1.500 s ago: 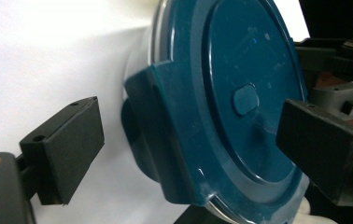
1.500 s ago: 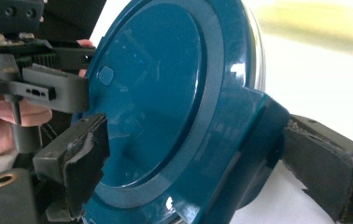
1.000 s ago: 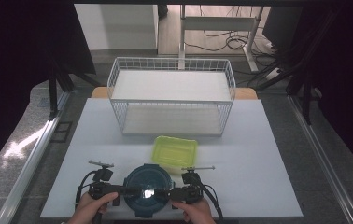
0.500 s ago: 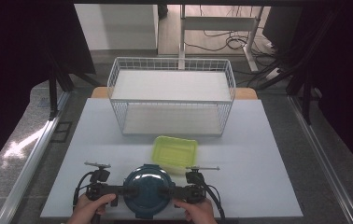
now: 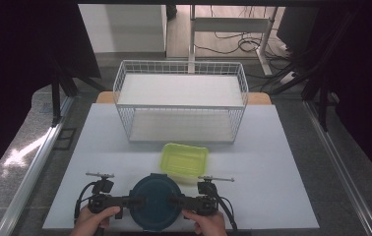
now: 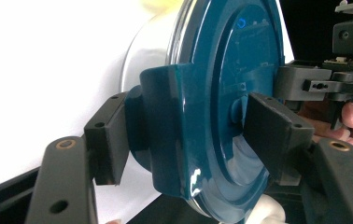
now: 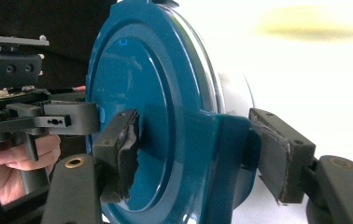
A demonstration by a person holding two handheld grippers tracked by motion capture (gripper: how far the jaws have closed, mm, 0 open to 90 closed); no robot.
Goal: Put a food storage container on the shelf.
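A round container with a dark blue lid [image 5: 154,199] sits at the table's near edge. My left gripper [image 5: 131,201] comes at it from the left and my right gripper [image 5: 175,201] from the right. In the left gripper view my left gripper [image 6: 188,135] has one pad on the lid's top and one on its side clip [image 6: 160,121]. My right gripper [image 7: 198,154] grips the opposite clip [image 7: 228,154] the same way. Both pairs of jaws have just been closing, with the lid's edge between them, and the pads now press on it.
A yellow-green tub [image 5: 184,161] lies open just behind the container, nearly touching it. A white wire basket [image 5: 181,101] stands at the back of the white table [image 5: 282,162]. Dark curtains hang on both sides.
Both hands and the container stay where they were. A bright glint on the lid has faded.
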